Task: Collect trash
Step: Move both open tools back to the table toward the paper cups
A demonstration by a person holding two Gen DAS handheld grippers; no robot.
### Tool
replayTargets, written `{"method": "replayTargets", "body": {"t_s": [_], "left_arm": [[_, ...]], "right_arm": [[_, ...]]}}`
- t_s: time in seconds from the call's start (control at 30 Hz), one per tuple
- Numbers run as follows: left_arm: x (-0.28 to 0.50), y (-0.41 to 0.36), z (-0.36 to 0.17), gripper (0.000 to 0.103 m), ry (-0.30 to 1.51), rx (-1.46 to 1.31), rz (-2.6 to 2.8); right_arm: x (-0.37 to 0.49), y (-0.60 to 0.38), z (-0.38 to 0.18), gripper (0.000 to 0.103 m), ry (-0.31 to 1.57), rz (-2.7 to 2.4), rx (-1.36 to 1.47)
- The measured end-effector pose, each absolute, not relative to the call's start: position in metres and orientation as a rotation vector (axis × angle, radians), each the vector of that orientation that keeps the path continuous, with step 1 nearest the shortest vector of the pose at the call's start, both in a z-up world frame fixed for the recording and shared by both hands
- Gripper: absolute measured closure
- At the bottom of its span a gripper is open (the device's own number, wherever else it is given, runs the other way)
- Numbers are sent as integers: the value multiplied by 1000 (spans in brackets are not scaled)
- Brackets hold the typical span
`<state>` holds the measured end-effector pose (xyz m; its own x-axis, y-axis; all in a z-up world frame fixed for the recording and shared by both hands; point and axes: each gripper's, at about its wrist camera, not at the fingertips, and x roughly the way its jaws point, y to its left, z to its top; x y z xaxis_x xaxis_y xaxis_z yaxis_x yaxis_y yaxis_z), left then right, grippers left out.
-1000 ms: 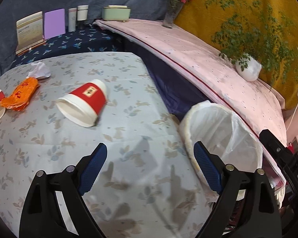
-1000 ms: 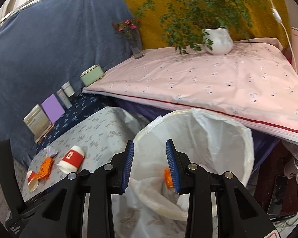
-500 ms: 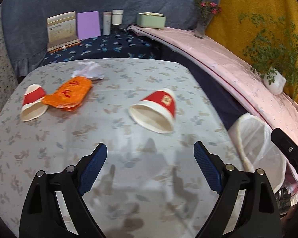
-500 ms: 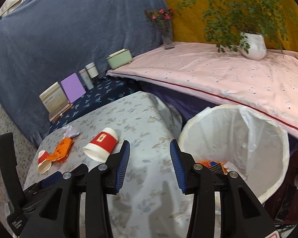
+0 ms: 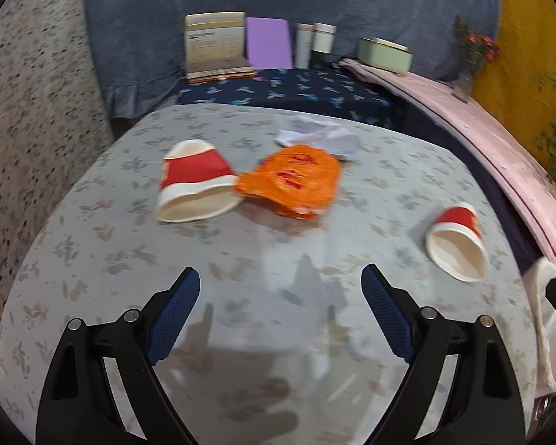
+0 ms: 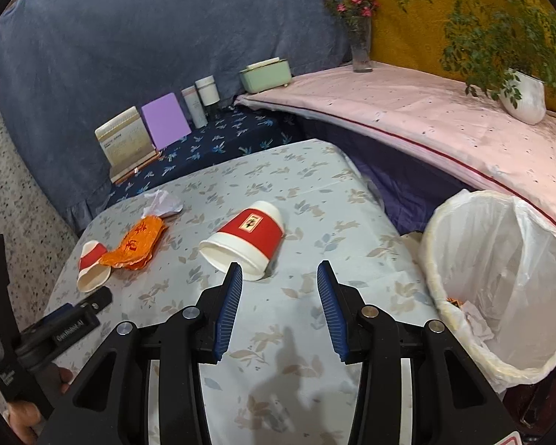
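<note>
With both my jaws empty, left gripper (image 5: pixel 280 307) wide and right gripper (image 6: pixel 280 296) half-spread, I face the nearest cup (image 6: pixel 242 241) beside the bin (image 6: pixel 500 289).

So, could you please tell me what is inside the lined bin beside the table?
Inside the lined bin, orange scraps and crumpled white paper lie at the bottom; its near rim hides anything lower.

A blue cloth (image 6: pixel 137 44) hangs on the back wall, a yellow cloth (image 6: pixel 407 29) beside it. A low table (image 6: pixel 315 193) has a flowery cover. The speckled floor (image 5: pixel 29 118) lies to its left
</note>
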<state>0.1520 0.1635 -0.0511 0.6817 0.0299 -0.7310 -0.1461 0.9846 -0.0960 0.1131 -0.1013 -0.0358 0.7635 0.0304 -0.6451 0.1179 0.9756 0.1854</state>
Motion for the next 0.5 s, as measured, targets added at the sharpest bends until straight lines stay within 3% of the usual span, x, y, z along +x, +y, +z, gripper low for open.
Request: {"method": "replayTargets", "body": {"t_s": [0.5], "left_arm": [[201,253,-79,13,839,-162,281]], "right_arm": [[178,-68,-78,62,796,-57,167]]}}
